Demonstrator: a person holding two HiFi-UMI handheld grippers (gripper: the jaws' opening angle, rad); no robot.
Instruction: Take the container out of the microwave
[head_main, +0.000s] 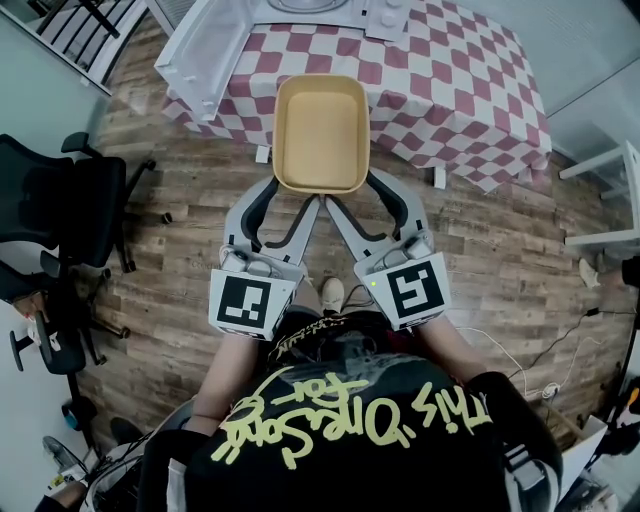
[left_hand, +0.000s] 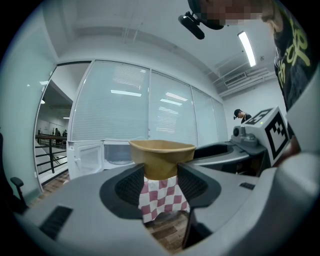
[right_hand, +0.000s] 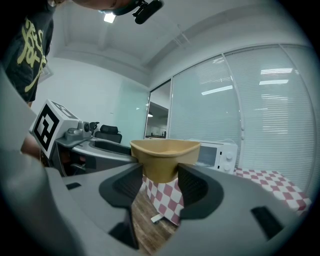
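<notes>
1. Checked table (head_main: 450, 90), upper frame; microwave (head_main: 200, 50) stands open at top left;
2. Tan container (head_main: 320, 130), centre, outside the oven; long axis runs up-frame;
3. Left gripper (head_main: 298, 192) and right gripper (head_main: 350, 192), directly below, each clamped wide on a near corner; equally close.

The container (head_main: 320, 135) is plain tan. The table (head_main: 460, 90) is red-and-white checked. The microwave (head_main: 205, 45) is white, and the floor (head_main: 180, 260) is brown wood-grain planks. The left gripper (head_main: 293, 192) and right gripper (head_main: 358, 192) are grey, with black-and-white markers (head_main: 250, 300).
</notes>
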